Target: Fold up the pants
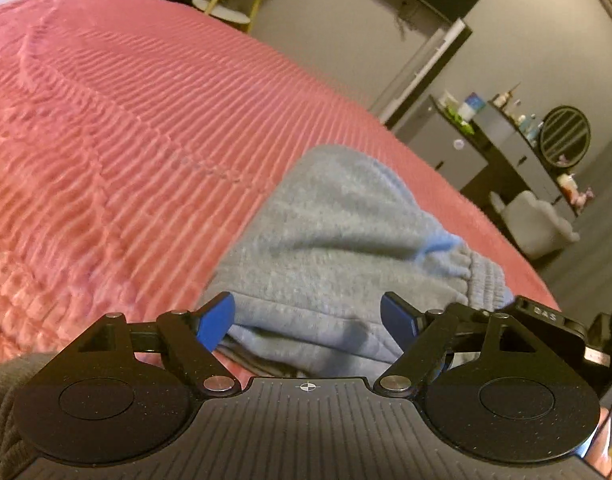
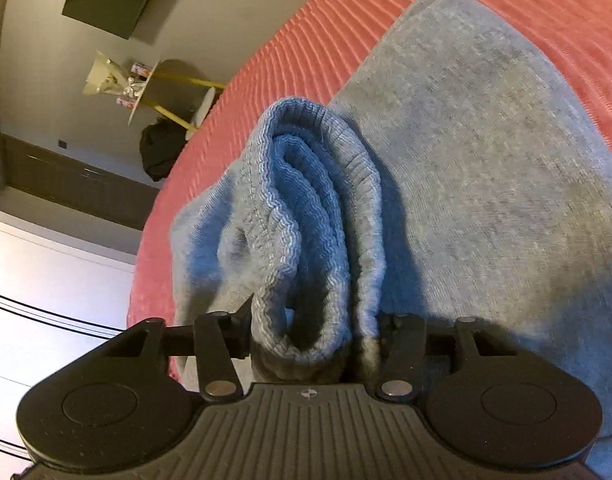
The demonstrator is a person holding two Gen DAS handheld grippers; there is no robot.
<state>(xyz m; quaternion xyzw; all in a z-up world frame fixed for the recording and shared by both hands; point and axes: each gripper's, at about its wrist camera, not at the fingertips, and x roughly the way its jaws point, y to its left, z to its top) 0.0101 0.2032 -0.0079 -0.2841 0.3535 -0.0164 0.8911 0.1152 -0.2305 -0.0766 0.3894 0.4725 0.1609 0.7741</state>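
In my left wrist view the left gripper (image 1: 308, 322) gapes empty over the grey pants (image 1: 330, 232) at five o'clock on the pink bedspread (image 1: 105, 120), while in my right wrist view the right gripper (image 2: 316, 334) pinches the bunched ribbed cuffs (image 2: 301, 216), a bulky bite that I fear could slip and undo the fold.

My pink ribbed bedspread (image 1: 125, 120) fills the bed; past it I see a grey dresser (image 1: 462, 148) crowded with bottles, a round mirror (image 1: 566, 136) and a yellow-legged side table (image 2: 153, 88) (rather blurred)
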